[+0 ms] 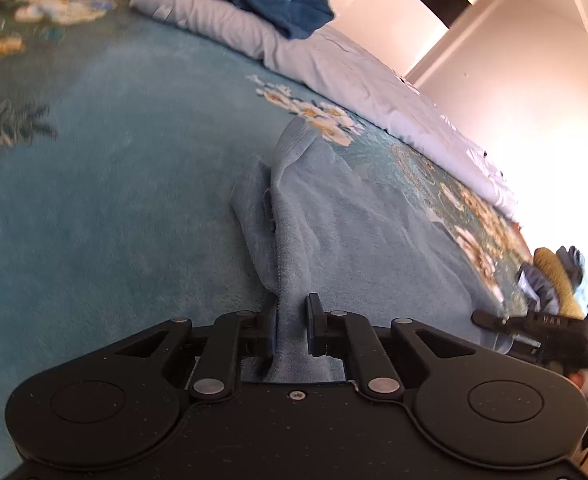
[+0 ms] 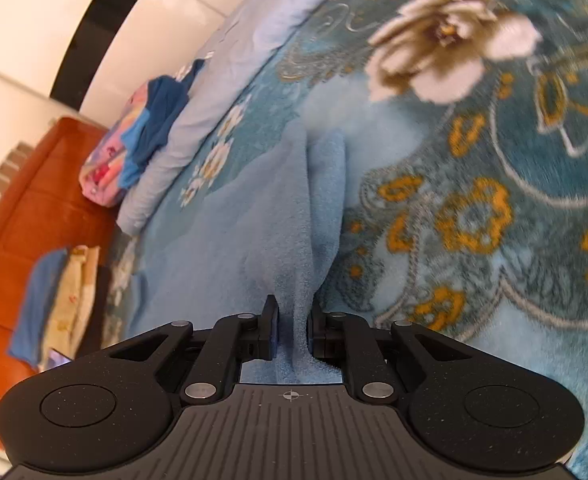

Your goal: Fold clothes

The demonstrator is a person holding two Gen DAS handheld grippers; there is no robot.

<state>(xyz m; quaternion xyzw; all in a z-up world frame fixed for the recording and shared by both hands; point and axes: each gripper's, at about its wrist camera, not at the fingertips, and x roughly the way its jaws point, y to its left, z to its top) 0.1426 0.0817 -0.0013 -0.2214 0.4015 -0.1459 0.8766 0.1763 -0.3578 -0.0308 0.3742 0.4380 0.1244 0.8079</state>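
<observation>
The light blue towel (image 1: pixel 334 232) lies spread on the floral blanket (image 1: pixel 93 184), and both grippers have it by its near edge. The left gripper (image 1: pixel 291 320) is pinched closed on a bunched ridge of cloth, and the right gripper (image 2: pixel 294 320) is clamped on another gathered fold (image 2: pixel 306 240). From each one the towel runs straight ahead, away from the holder, its long ridge lined up with the fingers. So the free far edge sits forward of both hands, and neither hand looks nearer to it. In the left view the right gripper (image 1: pixel 534 326) shows off to the right, well apart, with the held edge spanning between them. A fold, I'd judge, means carrying this edge forward over the rest. No brand, label or writing can be read anywhere.
</observation>
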